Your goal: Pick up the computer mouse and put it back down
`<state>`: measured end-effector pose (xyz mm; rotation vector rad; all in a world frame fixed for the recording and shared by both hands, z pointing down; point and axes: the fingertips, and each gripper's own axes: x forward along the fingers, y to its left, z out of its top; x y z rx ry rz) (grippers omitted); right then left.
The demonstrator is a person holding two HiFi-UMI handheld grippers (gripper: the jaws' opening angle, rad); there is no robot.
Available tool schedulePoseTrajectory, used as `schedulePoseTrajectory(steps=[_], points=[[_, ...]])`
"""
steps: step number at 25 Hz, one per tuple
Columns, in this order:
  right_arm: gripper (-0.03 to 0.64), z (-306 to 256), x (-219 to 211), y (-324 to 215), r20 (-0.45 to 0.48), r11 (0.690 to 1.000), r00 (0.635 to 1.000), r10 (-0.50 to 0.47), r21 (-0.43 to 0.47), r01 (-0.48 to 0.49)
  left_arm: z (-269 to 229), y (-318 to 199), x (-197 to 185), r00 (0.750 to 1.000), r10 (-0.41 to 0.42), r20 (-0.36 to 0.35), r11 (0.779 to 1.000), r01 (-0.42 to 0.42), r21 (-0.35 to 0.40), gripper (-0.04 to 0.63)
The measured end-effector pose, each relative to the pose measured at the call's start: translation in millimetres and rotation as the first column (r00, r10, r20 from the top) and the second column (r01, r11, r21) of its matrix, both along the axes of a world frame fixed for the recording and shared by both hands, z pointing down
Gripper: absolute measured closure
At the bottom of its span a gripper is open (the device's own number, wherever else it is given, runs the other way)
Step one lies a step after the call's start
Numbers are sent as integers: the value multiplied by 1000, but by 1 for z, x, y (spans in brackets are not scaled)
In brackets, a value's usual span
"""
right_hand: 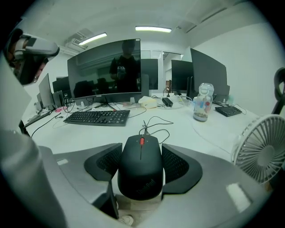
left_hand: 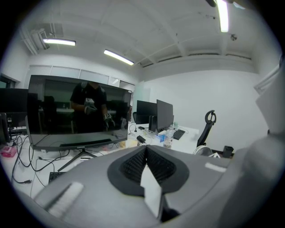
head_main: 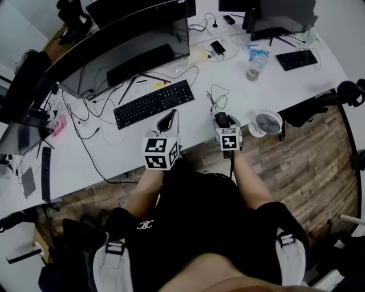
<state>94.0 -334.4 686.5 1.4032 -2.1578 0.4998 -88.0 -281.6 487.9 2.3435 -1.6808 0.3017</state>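
A black computer mouse (right_hand: 140, 165) with a red scroll wheel sits between the two black pads of my right gripper (right_hand: 141, 165), which is shut on its sides. Its thin cable (right_hand: 153, 124) runs forward in loops over the white desk (right_hand: 187, 129). From the head view the mouse (head_main: 221, 120) shows at the desk's near edge, just ahead of the right gripper (head_main: 222, 122). My left gripper (head_main: 167, 121) hovers near the front edge, below the black keyboard (head_main: 154, 103). Its pads meet with nothing between them, so the left gripper (left_hand: 146, 165) is shut and empty.
A small white fan (head_main: 267, 122) stands right of the mouse at the desk edge. A wide curved monitor (head_main: 122, 45) rises behind the keyboard. A clear bottle (head_main: 255, 65), a second keyboard (head_main: 296, 59) and more monitors (head_main: 279, 14) lie at the far right. Cables (head_main: 91, 122) trail left.
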Motion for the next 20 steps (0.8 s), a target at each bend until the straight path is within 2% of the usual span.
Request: schedulePoseTrajectory(steps=[12,16,20], points=[[347,43,1,-8,-68,995,998,1,-104,-8,4,2,-15,1000,-20,11,1000,20,-12,540],[347,49,-1,-18,-77,994,997,-2,-106,-6,4,-1,-22,999,-31,13,999,31,-17,540],[347,71,-5,-23,-74,988,997,-27,-154,16,6,-2,-26,999,-38,18,999,38,-22,540]])
